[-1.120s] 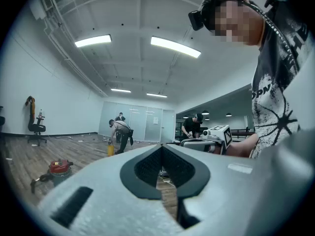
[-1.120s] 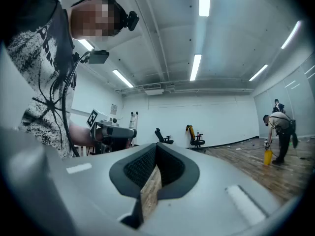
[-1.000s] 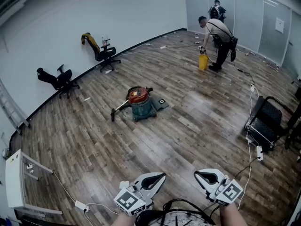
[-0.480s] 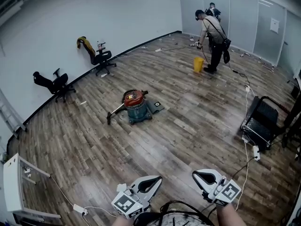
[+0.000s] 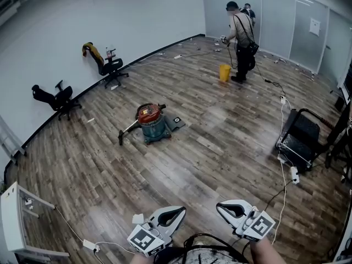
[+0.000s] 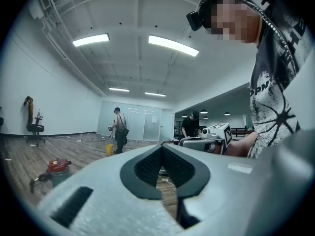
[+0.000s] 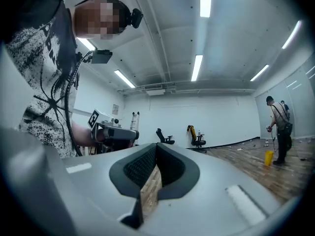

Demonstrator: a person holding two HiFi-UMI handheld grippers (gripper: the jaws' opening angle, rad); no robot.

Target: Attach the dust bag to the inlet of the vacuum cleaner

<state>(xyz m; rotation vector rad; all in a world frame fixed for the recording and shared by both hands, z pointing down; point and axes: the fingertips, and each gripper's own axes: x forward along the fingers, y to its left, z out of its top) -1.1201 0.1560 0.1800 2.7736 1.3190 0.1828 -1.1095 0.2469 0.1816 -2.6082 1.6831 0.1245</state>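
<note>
The vacuum cleaner (image 5: 152, 120), with a red lid and a teal drum, stands mid-floor with its hose (image 5: 127, 131) trailing left; it also shows small in the left gripper view (image 6: 55, 167). A flat grey piece (image 5: 175, 123) lies against its right side; I cannot tell if it is the dust bag. My left gripper (image 5: 179, 210) and right gripper (image 5: 220, 205) are held near my body, far from the vacuum, both shut with nothing in them. Their jaws meet tip to tip in the left gripper view (image 6: 161, 147) and the right gripper view (image 7: 155, 146).
A person (image 5: 239, 33) stands by a yellow bucket (image 5: 224, 72) at the far end. Two office chairs (image 5: 109, 66) (image 5: 55, 98) stand along the left wall. A black frame (image 5: 302, 139) and cables with a power strip (image 5: 293, 175) are at the right, a white panel (image 5: 14, 216) at the near left.
The head view has swung a little, so the vacuum sits further left in the picture. The far person has straightened up beside the bucket. Both grippers stay shut and still.
</note>
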